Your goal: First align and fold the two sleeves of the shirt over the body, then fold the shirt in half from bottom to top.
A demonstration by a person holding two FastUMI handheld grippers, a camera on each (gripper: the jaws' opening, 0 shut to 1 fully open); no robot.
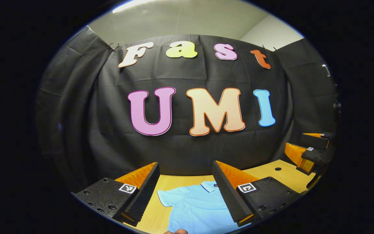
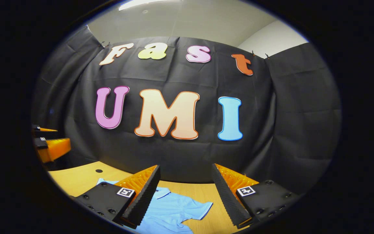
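Left gripper view. Left gripper [image 1: 185, 190] held above the pale wooden table [image 1: 271, 177], fingers spread wide apart, nothing between them. Light blue short-sleeved polo shirt [image 1: 196, 208] laid flat below, collar toward the booth wall, one sleeve [image 1: 166, 196] spread out to the side on the wood. Right gripper [image 1: 310, 152] raised at the far right edge, well apart from the shirt; its jaw opening hard to judge from here. A fingertip [image 1: 176, 231] just visible at the bottom edge.

Right gripper view. Right gripper [image 2: 185, 191] likewise raised over the table [image 2: 73, 180], fingers wide apart and empty. Shirt [image 2: 174, 209] partly hidden behind the near finger, opposite sleeve [image 2: 200, 208] lying outward and slightly rumpled. Left gripper [image 2: 49, 144] aloft at the left edge.

Step in hand, as judged: sleeve fold not yet begun. Best done by lowering each gripper to its own sleeve hem, pinching a single layer near the cuff, then carrying both inward together so the edges land parallel on the body, without dragging the torso.
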